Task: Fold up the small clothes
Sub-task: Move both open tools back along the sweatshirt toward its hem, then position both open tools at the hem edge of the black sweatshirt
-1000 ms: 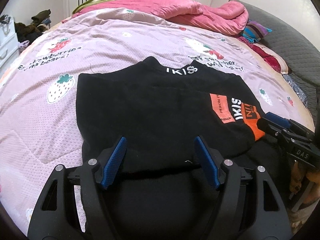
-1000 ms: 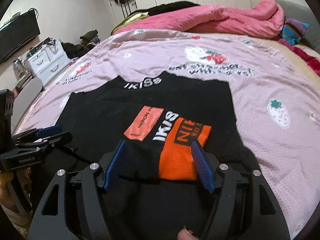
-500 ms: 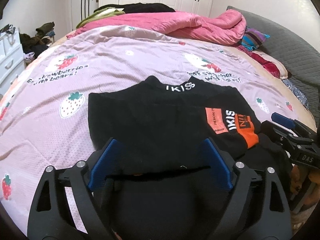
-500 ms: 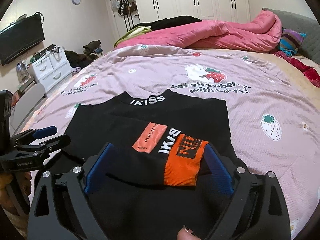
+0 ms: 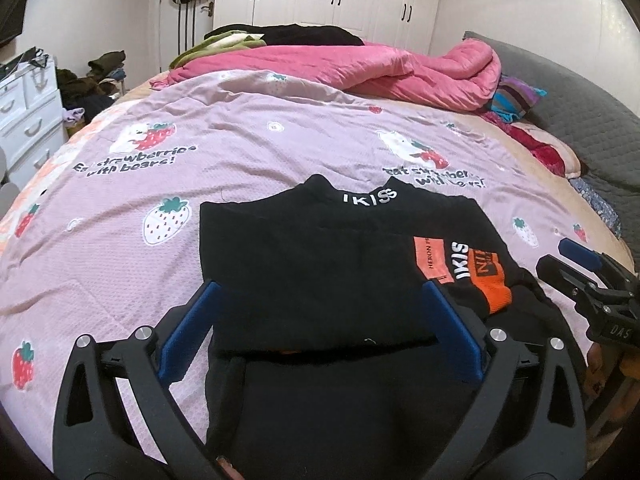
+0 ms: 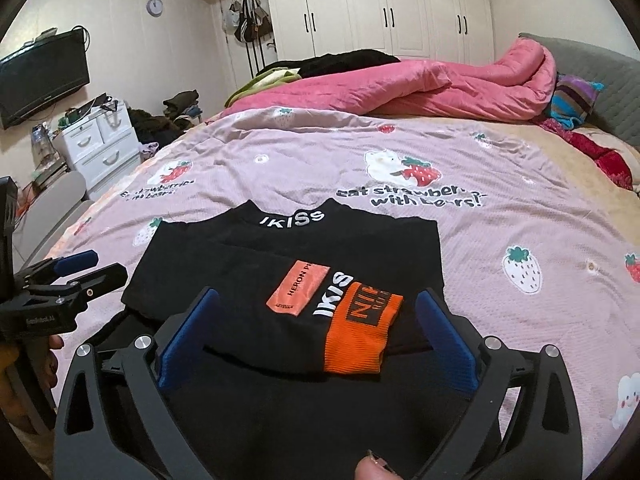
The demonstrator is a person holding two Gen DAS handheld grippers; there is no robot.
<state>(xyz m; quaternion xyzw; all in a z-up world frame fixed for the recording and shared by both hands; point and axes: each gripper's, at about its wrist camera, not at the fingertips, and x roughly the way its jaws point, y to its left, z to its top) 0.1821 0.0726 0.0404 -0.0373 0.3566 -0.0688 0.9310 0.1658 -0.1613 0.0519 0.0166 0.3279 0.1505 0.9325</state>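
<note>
A black sweater point(image 5: 320, 264) lies folded on the pink strawberry bedspread point(image 5: 260, 152), collar with white letters at the far side. Its sleeve with the orange cuff point(image 6: 360, 332) is laid across the front. My left gripper point(image 5: 319, 291) hovers above the sweater's near edge, jaws opening wide, blue pads clear of the cloth. My right gripper point(image 6: 318, 294) hangs over the orange cuff, jaws also opening, nothing pressed between them. Each gripper shows at the edge of the other's view: the right gripper point(image 5: 580, 268), the left gripper point(image 6: 80, 270).
A crumpled pink quilt point(image 6: 420, 84) and dark clothes lie at the far end of the bed. A grey padded headboard point(image 5: 580, 120) runs along the right. White drawers point(image 6: 100, 148) and a wall TV point(image 6: 40, 76) stand to the left.
Both grippers' jaws have spread wider and both have lifted and drawn back from the sweater. The sweater itself has stayed in place.
</note>
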